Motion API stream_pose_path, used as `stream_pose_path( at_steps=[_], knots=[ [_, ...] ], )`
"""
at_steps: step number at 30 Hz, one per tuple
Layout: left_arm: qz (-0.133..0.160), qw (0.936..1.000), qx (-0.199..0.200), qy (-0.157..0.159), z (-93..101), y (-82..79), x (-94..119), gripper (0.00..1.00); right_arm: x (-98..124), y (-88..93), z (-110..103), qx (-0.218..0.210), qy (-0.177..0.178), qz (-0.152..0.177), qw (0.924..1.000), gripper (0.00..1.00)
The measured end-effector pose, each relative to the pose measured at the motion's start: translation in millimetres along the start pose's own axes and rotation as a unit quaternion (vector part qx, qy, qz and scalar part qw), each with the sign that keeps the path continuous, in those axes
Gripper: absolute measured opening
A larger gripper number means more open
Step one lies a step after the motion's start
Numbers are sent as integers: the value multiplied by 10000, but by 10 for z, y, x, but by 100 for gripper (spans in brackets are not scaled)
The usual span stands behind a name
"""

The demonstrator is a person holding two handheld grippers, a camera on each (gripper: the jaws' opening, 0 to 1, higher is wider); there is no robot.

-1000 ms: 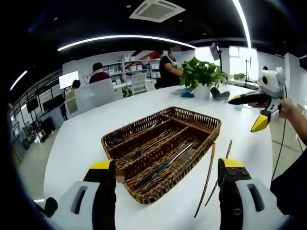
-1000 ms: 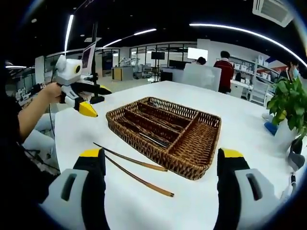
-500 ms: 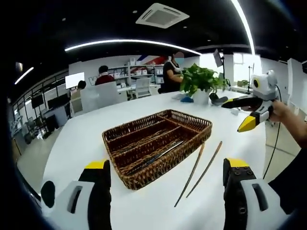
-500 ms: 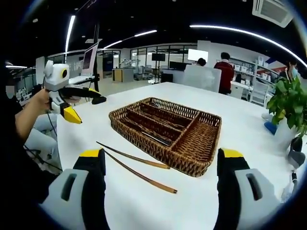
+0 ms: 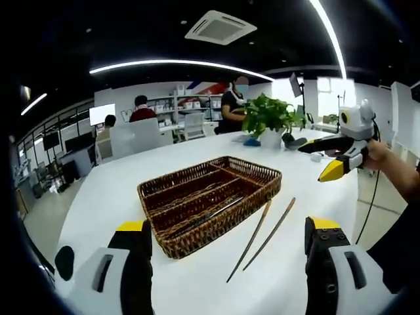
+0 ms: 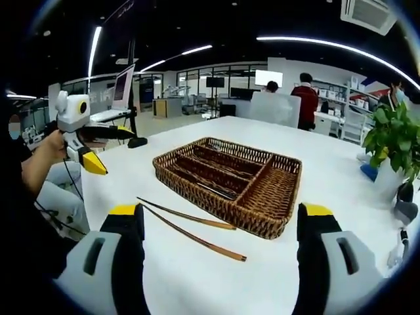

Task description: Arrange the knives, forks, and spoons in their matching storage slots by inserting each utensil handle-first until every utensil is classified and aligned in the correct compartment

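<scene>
Both claws have drawn back from the wicker tray, which sits mid-table with its long axis running toward the table's far edge, utensils lying lengthwise in its slots. Two wooden chopsticks lie just beside it, near-parallel. Left claw and right claw gape empty.

white table bears a wicker tray, two chopsticks, a potted plant.
</scene>
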State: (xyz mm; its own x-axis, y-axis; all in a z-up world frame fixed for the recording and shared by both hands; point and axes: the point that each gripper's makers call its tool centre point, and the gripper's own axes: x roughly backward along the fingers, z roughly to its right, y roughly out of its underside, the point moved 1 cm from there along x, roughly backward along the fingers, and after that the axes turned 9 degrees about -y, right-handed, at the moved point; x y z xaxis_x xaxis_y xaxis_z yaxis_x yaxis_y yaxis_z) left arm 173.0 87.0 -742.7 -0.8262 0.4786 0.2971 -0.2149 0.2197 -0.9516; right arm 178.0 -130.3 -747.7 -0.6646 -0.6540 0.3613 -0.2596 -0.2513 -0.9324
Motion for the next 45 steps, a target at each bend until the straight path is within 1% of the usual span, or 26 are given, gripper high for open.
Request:
stream_pose_path(
  at_steps=[6, 10, 12, 13, 14, 16, 18, 22, 24, 28, 30, 31, 32, 34, 36, 39, 41, 45],
  knots=[
    [-54, 10000, -33, 43, 21, 12, -50, 98, 16, 31, 19, -23, 20, -33, 10000, 100],
    [-68, 9999, -56, 148, 59, 5, -101, 96, 24, 40, 20, -30, 29, -35, 10000, 100],
    [56, 9995, -97, 297, 106, -37, -122, 96, 25, 46, 17, -23, 28, -42, 10000, 100],
    [80, 9992, -57, 392, 137, -49, -133, 96, 24, 49, 15, -26, 25, -46, 10000, 100],
    [48, 9988, -26, 484, 166, -53, -152, 96, 23, 55, 10, -26, 19, -55, 10000, 100],
    [46, 9986, -78, 515, 184, -56, -185, 94, 21, 60, 5, -16, 15, -63, 10000, 99],
    [-79, 9980, -173, 600, 225, -8, -250, 94, 18, 68, -6, -25, 6, -67, 10000, 99],
    [-225, 9969, -257, 702, 276, 61, -338, 88, 15, 102, -13, -12, 4, -134, 9999, 99],
    [-336, 9956, -404, 777, 307, 119, -384, 85, 18, 116, -15, -21, 1, -148, 9999, 99],
    [-491, 9947, -475, 773, 316, 194, -495, 75, 25, 123, -18, -19, 1, -154, 9999, 98],
    [-552, 9932, -584, 841, 341, 228, -534, 70, 25, 131, -22, -19, -4, -174, 9998, 97],
    [-569, 9930, -575, 856, 355, 233, -554, 69, 25, 132, -24, -13, -4, -176, 9998, 97],
    [-655, 9917, -585, 944, 392, 264, -581, 67, 24, 135, -29, -13, -9, -177, 9998, 97],
    [-703, 9895, -706, 1049, 444, 299, -637, 63, 20, 143, -40, -14, -26, -191, 9998, 96],
    [-814, 9864, -804, 1180, 496, 363, -692, 58, 15, 150, -53, -7, -35, -204, 9998, 96],
    [-916, 9835, -797, 1342, 562, 418, -765, 53, 13, 159, -69, -7, -50, -219, 9997, 96],
    [-934, 9814, -871, 1432, 604, 440, -808, 50, 15, 165, -77, -10, -50, -225, 9997, 95],
    [-983, 9796, -839, 1537, 639, 467, -909, 43, 23, 173, -85, -17, -44, -232, 9997, 94]
  ],
)
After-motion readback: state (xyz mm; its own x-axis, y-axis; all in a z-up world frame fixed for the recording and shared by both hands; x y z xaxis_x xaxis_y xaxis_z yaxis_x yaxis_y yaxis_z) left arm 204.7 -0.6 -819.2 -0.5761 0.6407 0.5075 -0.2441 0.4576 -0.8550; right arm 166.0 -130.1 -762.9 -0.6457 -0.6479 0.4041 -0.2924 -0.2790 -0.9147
